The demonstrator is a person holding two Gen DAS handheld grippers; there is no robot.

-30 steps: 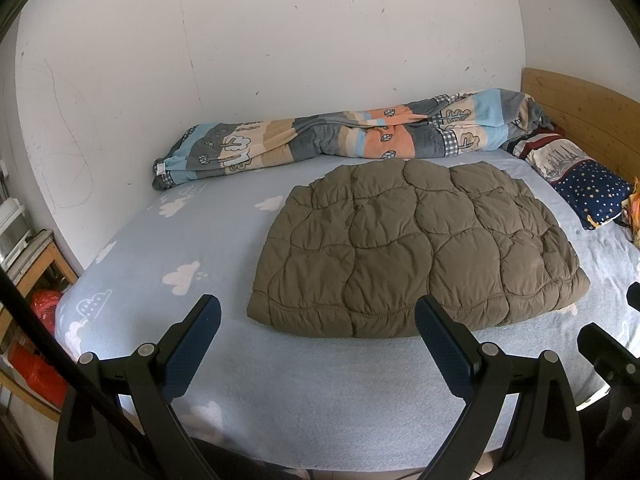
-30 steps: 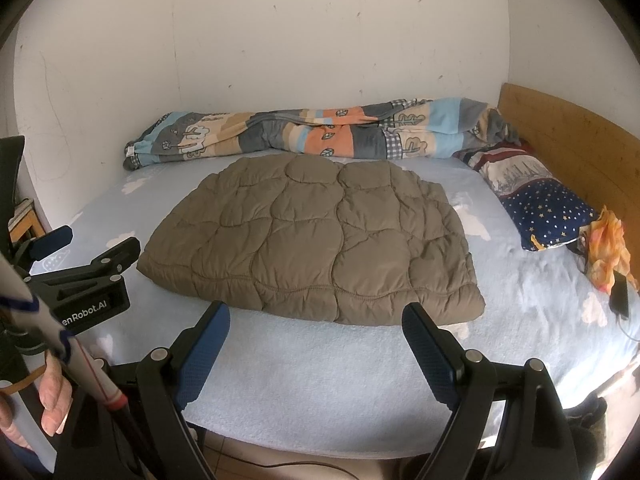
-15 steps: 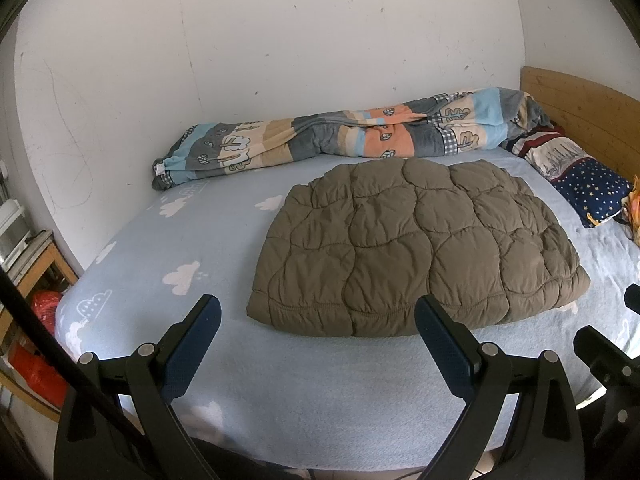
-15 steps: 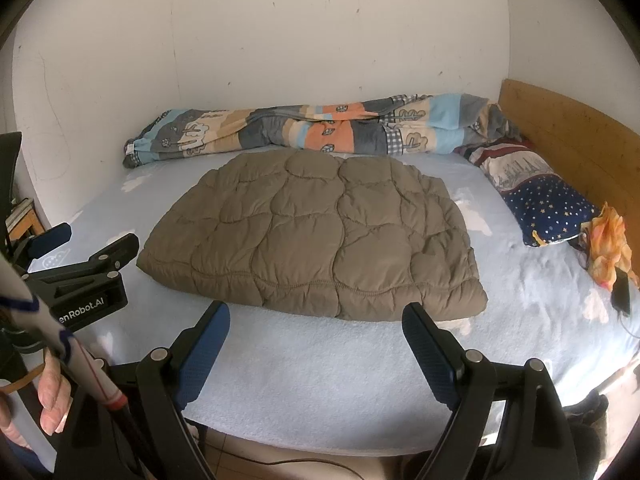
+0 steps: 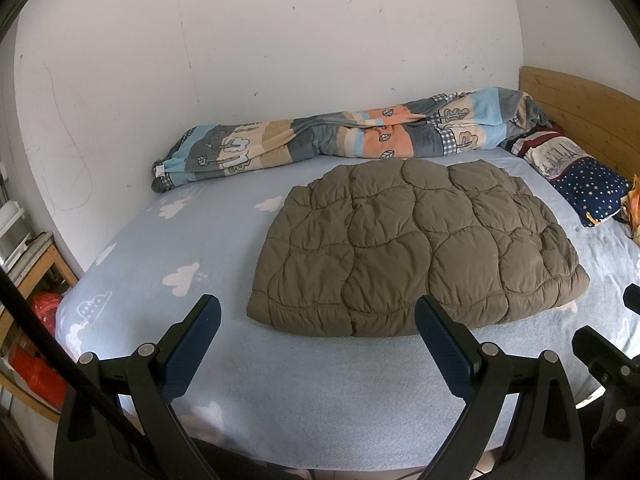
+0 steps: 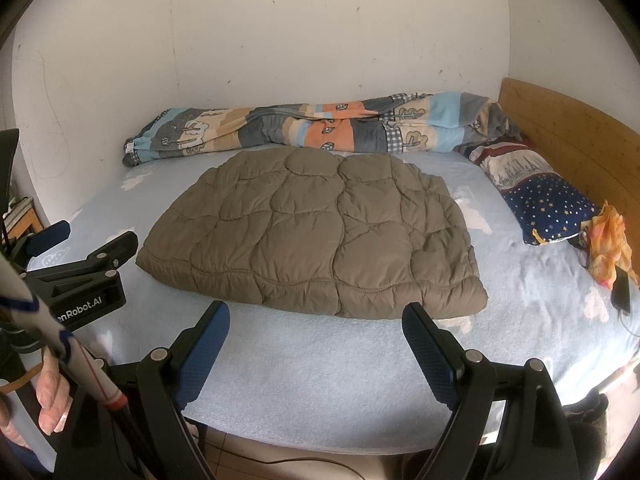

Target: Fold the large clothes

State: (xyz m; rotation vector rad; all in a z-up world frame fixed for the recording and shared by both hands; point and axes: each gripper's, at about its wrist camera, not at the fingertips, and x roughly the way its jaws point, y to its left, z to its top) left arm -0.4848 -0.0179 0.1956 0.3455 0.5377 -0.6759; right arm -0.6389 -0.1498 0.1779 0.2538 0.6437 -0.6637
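A brown quilted puffer garment [image 5: 416, 248] lies folded into a flat rectangle on the light blue bed [image 5: 168, 248]; it also shows in the right wrist view [image 6: 316, 232]. My left gripper [image 5: 318, 332] is open and empty, held above the bed's near edge, short of the garment's front edge. My right gripper [image 6: 316, 336] is open and empty, also short of the front edge. The left gripper's body shows at the left of the right wrist view [image 6: 80, 280].
A rolled patterned blanket [image 5: 352, 136] lies along the back wall. A starry pillow [image 6: 548, 204] and an orange cloth [image 6: 610, 240] with a dark phone [image 6: 622, 290] lie at the right by the wooden headboard [image 6: 568, 136]. A wooden shelf [image 5: 36, 264] stands left.
Both grippers have drifted slightly, so the garment sits a little differently in view. The garment has not moved and both grippers stay open.
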